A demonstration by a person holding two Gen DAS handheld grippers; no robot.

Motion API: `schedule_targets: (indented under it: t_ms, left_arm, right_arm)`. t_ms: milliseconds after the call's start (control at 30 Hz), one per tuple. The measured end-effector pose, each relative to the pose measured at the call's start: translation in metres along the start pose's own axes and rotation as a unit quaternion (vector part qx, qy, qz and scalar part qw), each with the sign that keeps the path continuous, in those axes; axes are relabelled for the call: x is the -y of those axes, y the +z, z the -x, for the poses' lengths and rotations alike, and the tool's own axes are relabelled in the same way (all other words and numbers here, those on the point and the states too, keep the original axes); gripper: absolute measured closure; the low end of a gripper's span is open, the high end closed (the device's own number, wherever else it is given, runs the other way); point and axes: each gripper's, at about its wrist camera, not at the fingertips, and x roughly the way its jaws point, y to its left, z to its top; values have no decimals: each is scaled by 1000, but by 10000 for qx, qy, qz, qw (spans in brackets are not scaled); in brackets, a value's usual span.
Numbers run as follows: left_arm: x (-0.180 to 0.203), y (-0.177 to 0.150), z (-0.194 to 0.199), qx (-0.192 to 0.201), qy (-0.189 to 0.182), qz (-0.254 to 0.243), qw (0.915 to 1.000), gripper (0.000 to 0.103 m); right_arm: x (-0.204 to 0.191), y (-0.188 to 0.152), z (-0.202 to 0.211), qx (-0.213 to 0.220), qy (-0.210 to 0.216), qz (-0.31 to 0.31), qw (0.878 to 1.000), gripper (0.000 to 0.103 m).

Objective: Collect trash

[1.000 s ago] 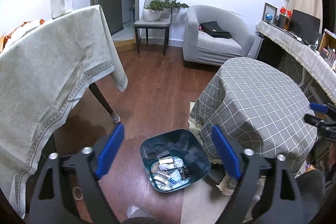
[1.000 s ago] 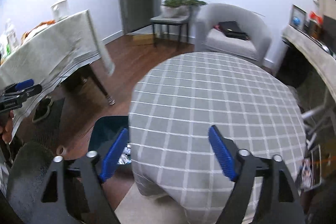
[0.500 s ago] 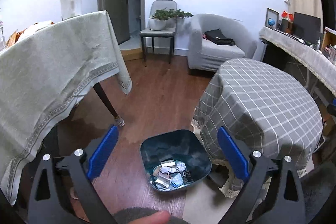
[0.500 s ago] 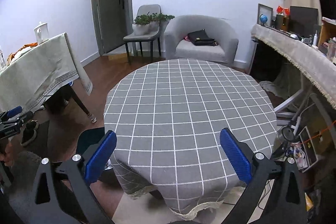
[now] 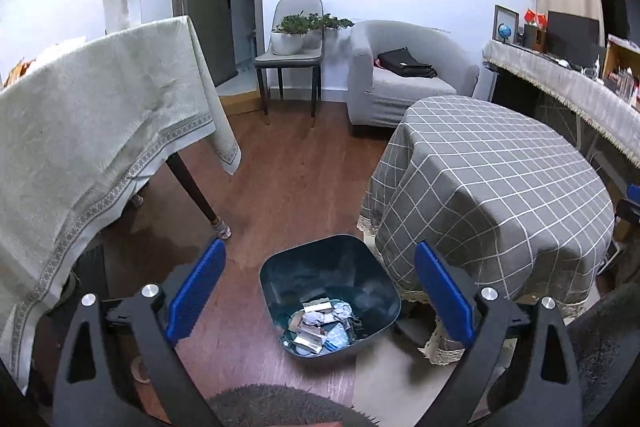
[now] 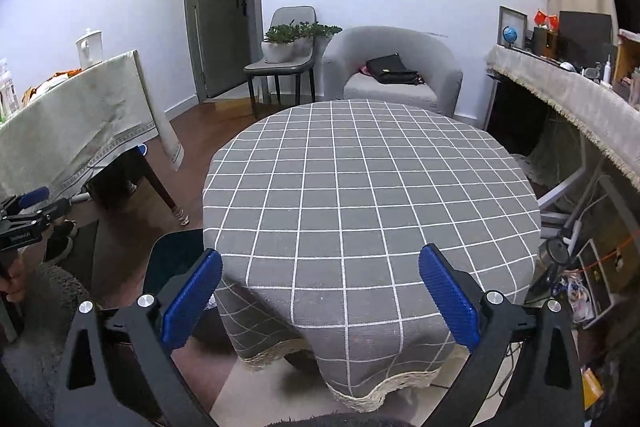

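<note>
the left gripper (image 5: 320, 291) points forward and downward at the floor, its jaws spread wide with nothing between the blue pads (image 5: 196, 291); they have just been opening further. framed between the jaws, a little below their tips, stands a dark bin (image 5: 304, 267) on the wooden floor (image 5: 280, 179), with crumpled papers and wrappers (image 5: 324, 323) lying in its bottom. the bin sits just beside the hanging edge of the grey checked cloth on the round tabletop (image 5: 500, 179), which lies beyond the right-hand jaw. beyond the left-hand jaw a pale cloth drapes over another tabletop (image 5: 92, 107).

the right gripper (image 6: 320, 295) is tilted down at much the same slant, aimed at the near edge of the round tabletop (image 6: 360, 167). its jaws also stand wide apart and empty, having just been opening, and the checked cloth fills the gap between them. part of the bin (image 6: 172, 255) shows just past the left-hand jaw, half hidden by the cloth. at the far left edge of this view the tips of the left gripper (image 6: 36, 205) poke in, level with the bin's side.

straight ahead of both jaws, well away, a grey armchair (image 6: 392, 67) carries a black bag (image 6: 390, 69).
</note>
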Motion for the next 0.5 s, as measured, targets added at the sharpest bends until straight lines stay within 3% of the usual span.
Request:
schedule_targets:
  t_ms: [500]
  left_arm:
    - [4, -2, -5, -140, -10, -16, 9999, 6]
  right_arm:
    - [-7, 0, -3, -33, 62, 62, 10000, 4]
